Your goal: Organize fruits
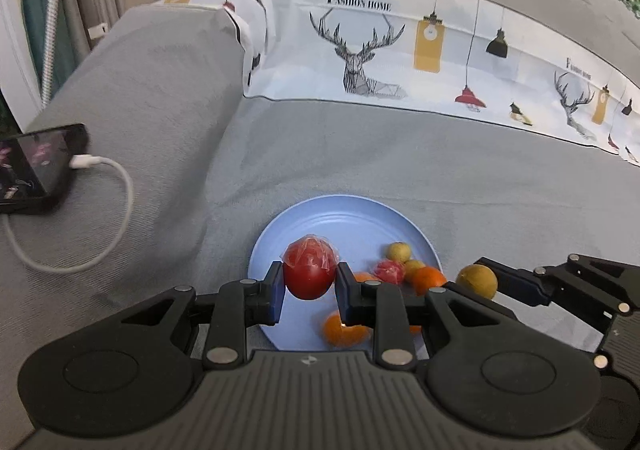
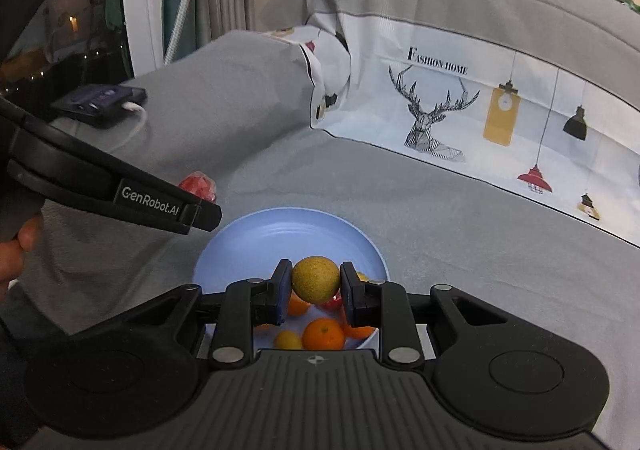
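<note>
Two hand-held grippers over plate, left clamping wrapped apple, right clamping yellow fruit, oranges half-hidden.

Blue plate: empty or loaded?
Loaded: the blue plate holds oranges, a small red fruit and small yellow fruits.

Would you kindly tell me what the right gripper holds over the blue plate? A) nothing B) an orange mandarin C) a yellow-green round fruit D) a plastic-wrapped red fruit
C: the right gripper is closed on a yellow-green round fruit above the blue plate, while the plastic-wrapped red fruit sits in the left gripper.
</note>
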